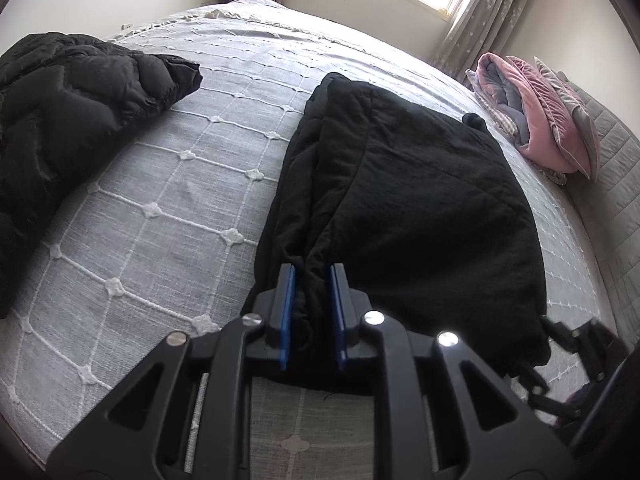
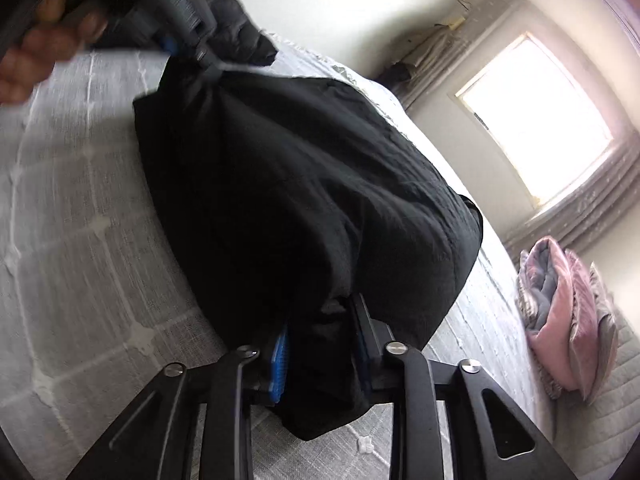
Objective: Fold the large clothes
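A large black garment (image 1: 416, 208) lies partly folded on the grey quilted bed (image 1: 168, 184). My left gripper (image 1: 312, 276) is shut on its near left edge, with bunched cloth between the blue pads. My right gripper (image 2: 320, 320) is shut on the garment's (image 2: 304, 184) other near corner. In the right wrist view the left gripper (image 2: 188, 44) pinches the far corner, held by a hand (image 2: 36, 56). The right gripper's frame shows at the lower right of the left wrist view (image 1: 576, 356).
A black padded jacket (image 1: 68, 116) lies heaped at the bed's left. A folded pink and grey blanket (image 1: 536, 116) sits at the right, also seen in the right wrist view (image 2: 564, 320). A bright window (image 2: 536, 120) with curtains is behind the bed.
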